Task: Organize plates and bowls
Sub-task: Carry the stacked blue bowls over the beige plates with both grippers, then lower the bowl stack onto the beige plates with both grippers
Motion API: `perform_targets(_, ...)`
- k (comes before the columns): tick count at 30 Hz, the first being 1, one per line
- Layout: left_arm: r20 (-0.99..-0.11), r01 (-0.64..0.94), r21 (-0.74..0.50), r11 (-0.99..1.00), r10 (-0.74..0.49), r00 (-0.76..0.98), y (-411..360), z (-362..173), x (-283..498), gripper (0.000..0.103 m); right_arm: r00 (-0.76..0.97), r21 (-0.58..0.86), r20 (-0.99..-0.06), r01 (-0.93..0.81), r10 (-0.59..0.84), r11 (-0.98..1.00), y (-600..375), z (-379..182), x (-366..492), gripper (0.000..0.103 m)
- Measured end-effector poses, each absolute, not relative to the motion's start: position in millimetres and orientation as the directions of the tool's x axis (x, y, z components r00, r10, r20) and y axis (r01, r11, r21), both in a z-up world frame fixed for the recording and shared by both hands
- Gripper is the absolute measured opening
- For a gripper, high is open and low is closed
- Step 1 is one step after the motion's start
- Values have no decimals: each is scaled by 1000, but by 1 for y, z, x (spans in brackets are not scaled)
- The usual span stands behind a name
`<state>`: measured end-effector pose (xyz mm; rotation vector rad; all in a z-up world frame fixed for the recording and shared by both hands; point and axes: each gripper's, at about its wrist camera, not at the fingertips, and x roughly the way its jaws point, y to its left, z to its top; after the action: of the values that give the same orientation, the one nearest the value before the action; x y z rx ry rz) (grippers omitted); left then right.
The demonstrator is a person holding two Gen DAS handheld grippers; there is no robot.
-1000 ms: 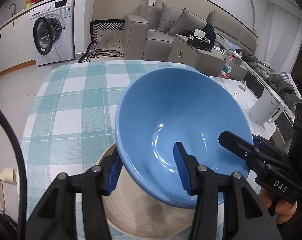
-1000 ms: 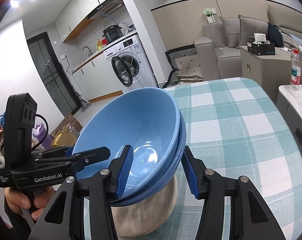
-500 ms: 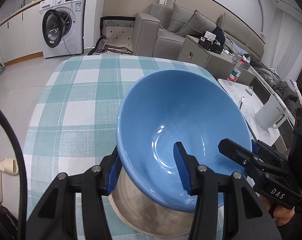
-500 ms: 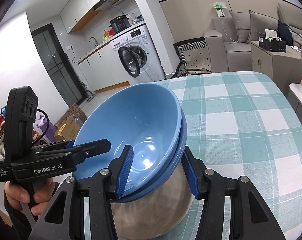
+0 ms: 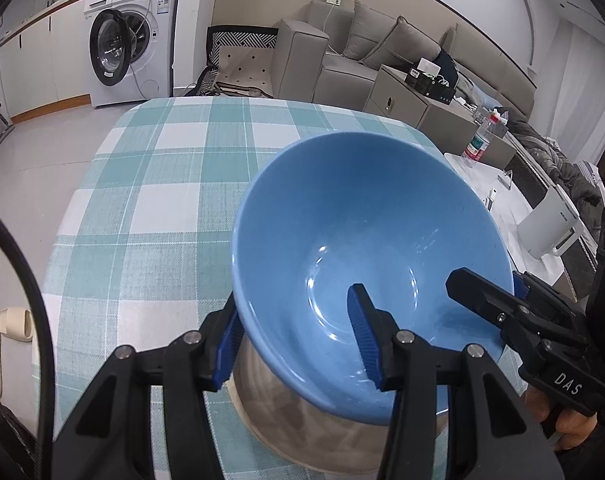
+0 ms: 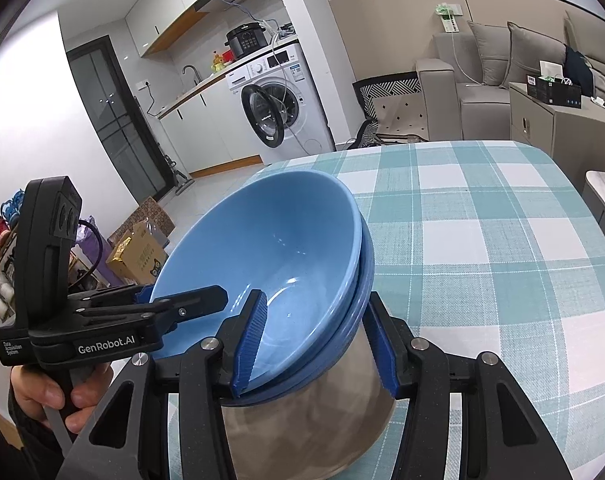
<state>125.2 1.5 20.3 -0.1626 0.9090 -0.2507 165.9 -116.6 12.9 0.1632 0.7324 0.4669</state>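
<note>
A stack of blue bowls [image 5: 366, 232] [image 6: 278, 248] is nested together and sits in a beige-grey container [image 5: 302, 420] [image 6: 302, 412] below. My left gripper [image 5: 298, 340] is shut on the stack's near rim, one pad inside and one outside. My right gripper [image 6: 314, 344] is shut on the opposite rim the same way. Each gripper shows in the other's view, the right one [image 5: 514, 312] and the left one [image 6: 150, 312]. The stack looks held above the checked tablecloth [image 5: 162, 184] [image 6: 482, 240].
The table edge falls away on the left side [image 5: 62, 240]. A white side table with a white kettle [image 5: 550, 228] and a water bottle [image 5: 478, 144] stands to the right. A washing machine [image 5: 130, 40], sofa [image 5: 342, 56] and cabinet lie beyond.
Both grippers have lifted the bowl stack with the container below it and drawn it back toward the near table edge. Both grips stay the same.
</note>
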Motion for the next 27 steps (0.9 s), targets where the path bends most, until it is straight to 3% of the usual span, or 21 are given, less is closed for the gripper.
perform_targets(16,-743,152,-250,956,-290,603,3,20,120,49,651,293,-601,-360,464,886,-112,15,162,52)
perform_targets(20,-749,157,-247,956,-292,594,0,20,119,58,650,302,-593,-369,476,879,-114,15,163,54)
perform_targets(27,-758,161,-244,956,-291,584,-4,19,119,62,648,294,-590,-383,482,876,-113,17,161,62)
